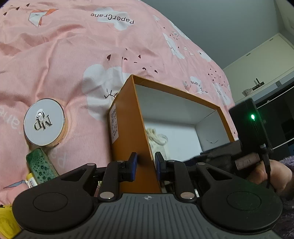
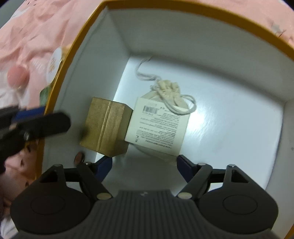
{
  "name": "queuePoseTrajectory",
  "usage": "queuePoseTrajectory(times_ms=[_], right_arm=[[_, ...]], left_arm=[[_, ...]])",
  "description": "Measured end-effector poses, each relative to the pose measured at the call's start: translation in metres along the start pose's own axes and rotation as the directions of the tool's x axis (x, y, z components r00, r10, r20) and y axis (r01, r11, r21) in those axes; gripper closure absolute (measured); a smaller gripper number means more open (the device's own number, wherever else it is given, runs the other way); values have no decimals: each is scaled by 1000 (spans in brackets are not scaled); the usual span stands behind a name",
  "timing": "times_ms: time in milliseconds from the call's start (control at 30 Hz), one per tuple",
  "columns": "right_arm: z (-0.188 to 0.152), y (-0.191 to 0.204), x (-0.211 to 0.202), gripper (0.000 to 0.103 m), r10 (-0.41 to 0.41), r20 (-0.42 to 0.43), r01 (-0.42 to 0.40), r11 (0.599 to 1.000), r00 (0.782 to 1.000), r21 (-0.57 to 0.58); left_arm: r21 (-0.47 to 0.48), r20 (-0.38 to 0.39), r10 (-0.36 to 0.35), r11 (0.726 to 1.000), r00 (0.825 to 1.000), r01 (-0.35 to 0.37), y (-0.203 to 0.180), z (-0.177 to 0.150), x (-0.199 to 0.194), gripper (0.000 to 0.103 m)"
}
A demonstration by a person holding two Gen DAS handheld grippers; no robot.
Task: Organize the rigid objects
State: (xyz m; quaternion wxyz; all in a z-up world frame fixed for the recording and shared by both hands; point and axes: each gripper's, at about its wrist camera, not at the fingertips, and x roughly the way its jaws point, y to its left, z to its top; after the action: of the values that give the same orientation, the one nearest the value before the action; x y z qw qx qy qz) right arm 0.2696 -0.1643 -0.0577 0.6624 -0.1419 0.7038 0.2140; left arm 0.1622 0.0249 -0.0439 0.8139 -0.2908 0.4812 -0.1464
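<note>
While left tool [image 1: 146, 166] straddles box wall [image 1: 141, 147], right tool [image 2: 145, 166] gapes above gold carton [image 2: 106, 126].

I'm looking down into the orange box [image 2: 193, 16], white inside. Right gripper [image 2: 145, 163] is hanging spread wide over the floor, gripping nothing. Gold carton [image 2: 106, 126] is sitting near the left wall, touching the labelled drawstring pouch [image 2: 161, 119]. Left gripper [image 2: 35, 121] is showing blurred at the left rim; its state is unclear.
</note>
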Motion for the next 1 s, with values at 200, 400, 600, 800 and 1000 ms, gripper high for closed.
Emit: queuePoseTrajectory(times_ms=[200, 400, 600, 800, 1000], right_arm=[[20, -15, -1, 35, -51, 69, 51, 999, 996, 8], [29, -20, 1, 36, -110, 113, 112, 994, 987, -11], [19, -17, -9, 35, -72, 127, 73, 997, 989, 1], [2, 4, -13, 52, -55, 143, 62, 997, 988, -45], [2, 5, -12, 93, 45, 191, -42, 999, 981, -24]], left_arm=[[-7, -2, -3, 1000, 1000, 3, 1, 1, 0, 81], [-22, -1, -9, 1000, 1000, 9, 3, 2, -1, 81], [-10, 5, -4, 1000, 1000, 4, 0, -1, -3, 81], [8, 56, 36, 999, 998, -36, -7, -9, -17, 81], [29, 123, 93, 995, 988, -97, -9, -20, -37, 79]])
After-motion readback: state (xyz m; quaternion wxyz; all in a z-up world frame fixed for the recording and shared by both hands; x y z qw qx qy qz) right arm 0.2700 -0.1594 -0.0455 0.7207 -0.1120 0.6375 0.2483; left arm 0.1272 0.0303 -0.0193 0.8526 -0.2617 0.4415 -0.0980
